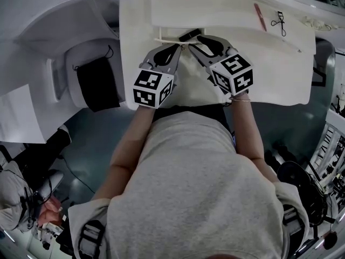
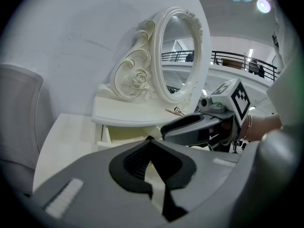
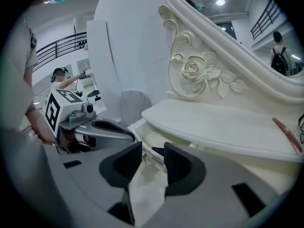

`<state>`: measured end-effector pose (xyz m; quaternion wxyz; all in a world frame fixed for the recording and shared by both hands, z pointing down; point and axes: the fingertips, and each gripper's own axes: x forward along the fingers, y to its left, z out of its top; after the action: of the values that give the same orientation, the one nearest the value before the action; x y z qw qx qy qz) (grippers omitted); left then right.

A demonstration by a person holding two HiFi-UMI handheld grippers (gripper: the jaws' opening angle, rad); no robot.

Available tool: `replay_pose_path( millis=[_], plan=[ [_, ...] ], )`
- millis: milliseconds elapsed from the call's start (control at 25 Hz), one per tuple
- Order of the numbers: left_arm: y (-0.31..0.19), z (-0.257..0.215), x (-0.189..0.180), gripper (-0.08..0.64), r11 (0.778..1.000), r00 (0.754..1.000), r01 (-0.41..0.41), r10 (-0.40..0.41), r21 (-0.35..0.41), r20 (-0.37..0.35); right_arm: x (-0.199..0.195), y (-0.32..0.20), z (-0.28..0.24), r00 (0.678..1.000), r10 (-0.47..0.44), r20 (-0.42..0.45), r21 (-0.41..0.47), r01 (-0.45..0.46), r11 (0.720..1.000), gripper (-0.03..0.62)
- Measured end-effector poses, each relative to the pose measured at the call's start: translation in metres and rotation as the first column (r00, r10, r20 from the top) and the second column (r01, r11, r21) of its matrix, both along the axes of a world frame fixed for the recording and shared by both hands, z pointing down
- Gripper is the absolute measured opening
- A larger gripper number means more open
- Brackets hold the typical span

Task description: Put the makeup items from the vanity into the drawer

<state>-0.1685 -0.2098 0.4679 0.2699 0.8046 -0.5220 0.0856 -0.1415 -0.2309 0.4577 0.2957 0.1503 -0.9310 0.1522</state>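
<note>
Both near drawer [image 2: 126, 133] front edge; left gripper [image 2: 150, 139] clenched empty; right gripper [image 3: 152, 151] released.

Lighting even, cool, indoor. A round ceiling lamp [image 2: 262, 4] flares in the left gripper view. Both gripper views bend strongly, corners black. In the head view the white vanity top [image 1: 272, 72] is slightly overexposed.

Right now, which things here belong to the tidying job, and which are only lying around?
For the job: red stick, eyelash curler, drawer, vanity.
Lying about: black bag on the chair, paper sheet, mirror.
</note>
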Motion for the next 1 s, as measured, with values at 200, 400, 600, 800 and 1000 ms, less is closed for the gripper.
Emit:
replay_pose_path(
  millis=[200, 400, 600, 800, 1000],
  plan=[
    [0.001, -0.005, 0.003, 0.009, 1.000, 1.000, -0.011, 0.011, 0.017, 0.001, 0.003, 0.001, -0.006, 0.999, 0.033, 0.031, 0.013, -0.033, 0.999, 0.121],
    [0.002, -0.011, 0.005, 0.009, 0.999, 1.000, 0.003, -0.003, 0.036, 0.007, 0.006, 0.002, -0.020, 0.994, 0.043, 0.099, 0.011, -0.044, 0.999, 0.121],
    [0.003, -0.019, 0.005, 0.009, 0.998, 0.999, 0.037, -0.037, 0.050, 0.000, 0.014, 0.004, -0.032, 0.986, 0.068, 0.154, 0.006, -0.070, 0.998, 0.121],
    [0.005, -0.024, 0.002, 0.009, 0.997, 0.998, 0.062, -0.063, 0.055, 0.009, 0.018, 0.005, -0.047, 0.969, 0.104, 0.226, -0.005, -0.105, 0.994, 0.121],
    [0.002, -0.041, -0.001, 0.009, 0.994, 0.997, 0.063, -0.067, 0.093, 0.046, 0.033, -0.003, -0.068, 0.935, 0.162, 0.317, -0.010, -0.168, 0.986, 0.098]
  ],
)
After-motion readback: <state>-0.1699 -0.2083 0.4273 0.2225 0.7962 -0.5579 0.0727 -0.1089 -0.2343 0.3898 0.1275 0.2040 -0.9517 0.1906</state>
